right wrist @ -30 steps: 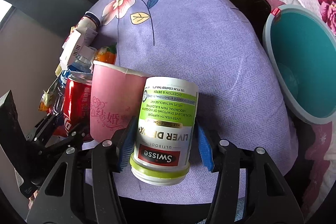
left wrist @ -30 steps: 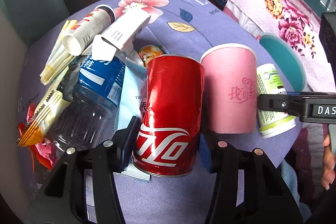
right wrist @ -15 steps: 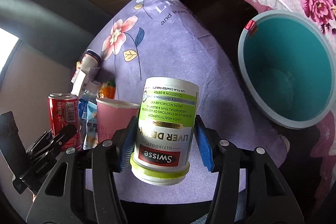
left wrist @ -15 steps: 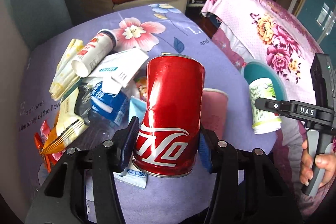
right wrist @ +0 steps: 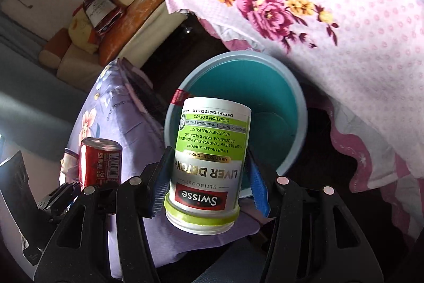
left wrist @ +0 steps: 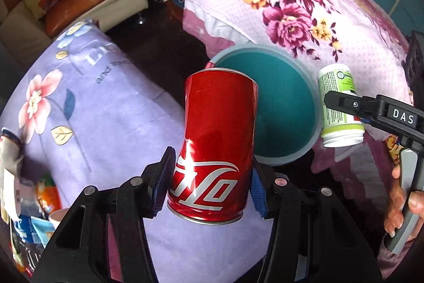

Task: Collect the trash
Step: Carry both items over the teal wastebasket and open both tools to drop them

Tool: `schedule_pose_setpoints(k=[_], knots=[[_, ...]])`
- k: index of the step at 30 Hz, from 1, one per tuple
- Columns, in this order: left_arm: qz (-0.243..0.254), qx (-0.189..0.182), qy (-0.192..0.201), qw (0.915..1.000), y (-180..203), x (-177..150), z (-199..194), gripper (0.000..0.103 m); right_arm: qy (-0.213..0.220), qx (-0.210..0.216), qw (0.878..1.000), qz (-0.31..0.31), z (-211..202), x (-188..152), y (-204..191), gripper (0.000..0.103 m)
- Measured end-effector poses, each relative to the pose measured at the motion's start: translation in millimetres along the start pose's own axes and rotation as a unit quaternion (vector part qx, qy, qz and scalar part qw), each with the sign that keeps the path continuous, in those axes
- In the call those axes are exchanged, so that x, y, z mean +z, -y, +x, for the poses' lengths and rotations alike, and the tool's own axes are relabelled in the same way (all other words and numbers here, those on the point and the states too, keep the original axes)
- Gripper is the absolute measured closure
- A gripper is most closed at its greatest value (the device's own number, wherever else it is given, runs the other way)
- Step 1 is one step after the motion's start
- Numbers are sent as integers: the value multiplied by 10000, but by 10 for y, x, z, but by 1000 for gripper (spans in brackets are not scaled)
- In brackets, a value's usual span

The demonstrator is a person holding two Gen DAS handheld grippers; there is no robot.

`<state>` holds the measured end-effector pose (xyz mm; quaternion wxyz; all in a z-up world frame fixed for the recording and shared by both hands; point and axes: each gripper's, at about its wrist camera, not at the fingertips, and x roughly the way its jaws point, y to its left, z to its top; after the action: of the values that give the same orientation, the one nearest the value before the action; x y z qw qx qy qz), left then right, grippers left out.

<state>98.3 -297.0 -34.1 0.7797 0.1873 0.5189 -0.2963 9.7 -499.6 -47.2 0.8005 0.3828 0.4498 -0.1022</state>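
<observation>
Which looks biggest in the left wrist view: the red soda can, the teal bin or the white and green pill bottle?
1. Red metal soda can, though it is nearest the camera.
2. Round teal plastic bin, partly hidden behind the can, so their order is unsure.
3. White and green pill bottle.

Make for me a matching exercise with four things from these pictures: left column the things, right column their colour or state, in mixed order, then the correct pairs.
Things:
1. soda can
2. supplement bottle
3. bin
4. tablecloth

States:
A. teal inside, nothing visible in it
B. purple with flowers
C. red, dented, held in the left gripper
D. white and green, held in the right gripper

Pairs: 1-C, 2-D, 3-A, 4-B
</observation>
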Motion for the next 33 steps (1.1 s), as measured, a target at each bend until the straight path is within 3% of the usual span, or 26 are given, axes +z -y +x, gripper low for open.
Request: schedule_pose_setpoints(k=[7, 14, 16, 21, 25, 33], knots=[[356, -47, -468, 9983, 357, 172, 568, 50, 1, -346, 9994, 97, 44, 87, 332, 52], [432, 23, -721, 9965, 409, 186, 854, 49, -46, -500, 9987, 62, 142, 140, 409, 52], [386, -1, -759, 9964, 379, 181, 891, 44, -87, -522, 9986, 55, 177, 140, 412, 52], [309, -53, -765, 9966, 326, 171, 886, 44, -198, -539, 9983, 67, 274, 116, 423, 52], [175, -167, -635, 9977, 269, 197, 776, 23, -282, -556, 9981, 15, 331, 116, 379, 52], [-165, -278, -292, 9991, 79, 150, 440, 16, -356, -597, 9974, -162, 421, 131, 226, 52]])
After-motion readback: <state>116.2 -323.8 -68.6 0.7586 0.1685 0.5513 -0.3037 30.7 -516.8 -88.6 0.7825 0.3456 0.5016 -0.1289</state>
